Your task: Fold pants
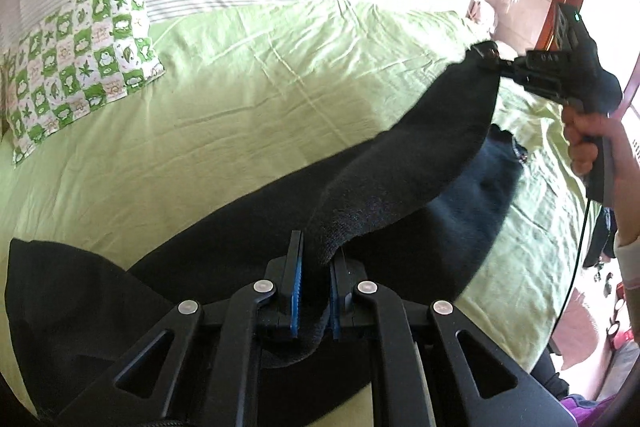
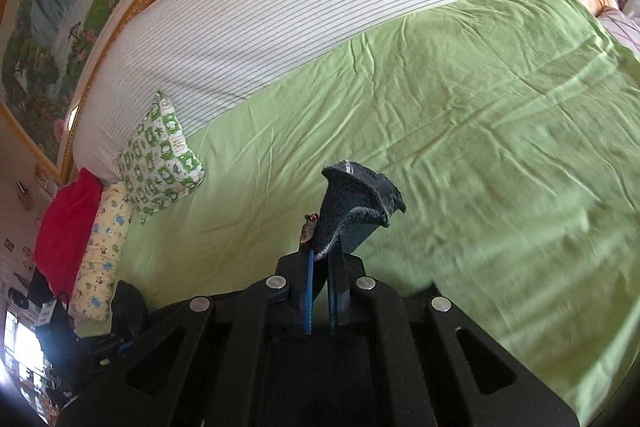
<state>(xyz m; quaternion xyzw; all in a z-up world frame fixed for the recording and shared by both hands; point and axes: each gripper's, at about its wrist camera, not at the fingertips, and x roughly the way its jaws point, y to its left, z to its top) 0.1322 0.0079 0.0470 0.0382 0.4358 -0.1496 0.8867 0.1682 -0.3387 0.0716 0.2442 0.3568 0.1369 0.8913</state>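
Now both hand-held grippers on pants (image 1: 400, 163).

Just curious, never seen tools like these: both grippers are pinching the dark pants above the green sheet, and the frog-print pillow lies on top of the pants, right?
Not quite. The frog-print pillow lies apart from the dark pants, on the green sheet by the striped bedding, as the left wrist view shows. The rest holds: the left gripper and right gripper both pinch the pants.

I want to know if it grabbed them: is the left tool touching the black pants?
Touching. In the left wrist view, the left tool is shut on the black pants, with fabric pinched between its blue pads.
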